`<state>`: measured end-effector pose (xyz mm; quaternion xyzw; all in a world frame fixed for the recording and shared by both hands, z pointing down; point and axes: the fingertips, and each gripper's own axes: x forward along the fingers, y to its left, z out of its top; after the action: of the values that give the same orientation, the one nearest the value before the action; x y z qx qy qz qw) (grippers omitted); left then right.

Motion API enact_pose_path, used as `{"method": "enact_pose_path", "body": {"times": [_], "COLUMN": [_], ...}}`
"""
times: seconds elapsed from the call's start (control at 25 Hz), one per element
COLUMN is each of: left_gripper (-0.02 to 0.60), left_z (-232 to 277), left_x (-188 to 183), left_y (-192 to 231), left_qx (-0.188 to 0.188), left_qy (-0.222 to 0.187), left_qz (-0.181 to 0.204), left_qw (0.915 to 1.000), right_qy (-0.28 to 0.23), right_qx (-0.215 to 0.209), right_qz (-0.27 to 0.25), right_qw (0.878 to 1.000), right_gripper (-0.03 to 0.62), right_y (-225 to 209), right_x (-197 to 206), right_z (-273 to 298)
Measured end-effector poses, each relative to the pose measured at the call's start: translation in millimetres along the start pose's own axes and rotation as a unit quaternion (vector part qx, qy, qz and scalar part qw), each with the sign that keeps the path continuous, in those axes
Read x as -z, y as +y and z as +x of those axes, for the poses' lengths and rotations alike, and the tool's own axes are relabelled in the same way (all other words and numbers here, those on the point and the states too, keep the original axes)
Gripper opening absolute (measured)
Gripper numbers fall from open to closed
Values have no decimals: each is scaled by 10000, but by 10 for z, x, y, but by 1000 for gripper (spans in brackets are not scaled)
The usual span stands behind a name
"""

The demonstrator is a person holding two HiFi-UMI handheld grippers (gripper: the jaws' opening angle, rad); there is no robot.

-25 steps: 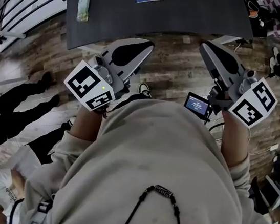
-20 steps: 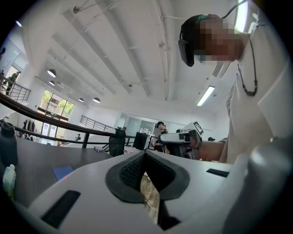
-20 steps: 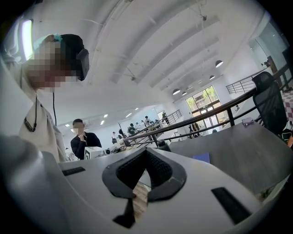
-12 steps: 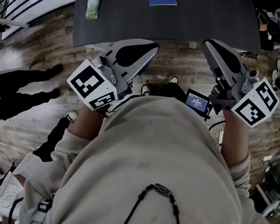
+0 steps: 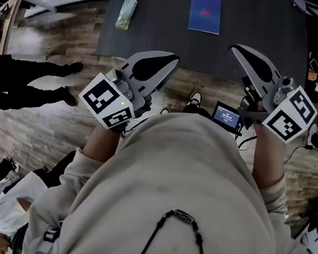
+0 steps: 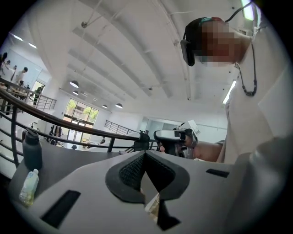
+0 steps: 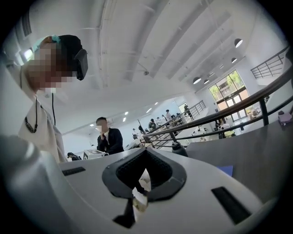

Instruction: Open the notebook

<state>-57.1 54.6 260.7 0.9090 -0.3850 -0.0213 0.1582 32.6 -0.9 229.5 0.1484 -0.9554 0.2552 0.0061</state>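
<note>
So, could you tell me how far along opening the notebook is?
Done: nothing yet; the blue notebook lies closed on the dark table. In hand: nothing; the left gripper and right gripper are both shut and empty, short of the notebook. Left: reach the notebook and lift its cover open.

a loose pale beige sweatshirt (image 5: 182, 173) fills the head view from six o'clock to centre, crossed by a black cord (image 5: 151, 243) with a patterned clasp (image 5: 184, 216). the left gripper (image 5: 169, 60) and right gripper (image 5: 237, 51) have light grey shells with black insets. each bears a white cube (image 5: 107, 100) with black square markers. a small lit screen (image 5: 226, 116) sits at nine o'clock of the right one.
</note>
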Motion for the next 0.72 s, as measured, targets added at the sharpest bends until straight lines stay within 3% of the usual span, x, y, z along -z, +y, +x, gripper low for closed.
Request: {"method": "enact_pose_path", "body": {"times": [0.16,0.44,0.72], "left_gripper": [1,2,2], "left_z": [199,670,1138], "left_x": [-123,-35,-94], "left_y": [93,141,110], "left_qx": [-227,-525,-493], "left_qy": [-97,155,432], "left_qz": [-1,-102,-76], "left_qw": [9997,9984,9978], "right_qy": [81,105,-42], "right_qx": [-304,-606,-627], "right_qz": [-10,318,762], "right_qw": [9995,9976,9951], "right_gripper": [15,15,15], "right_y": [-244,-795,-1182], "right_x": [-138,-253,-263], "right_z": [92,-20,-236]}}
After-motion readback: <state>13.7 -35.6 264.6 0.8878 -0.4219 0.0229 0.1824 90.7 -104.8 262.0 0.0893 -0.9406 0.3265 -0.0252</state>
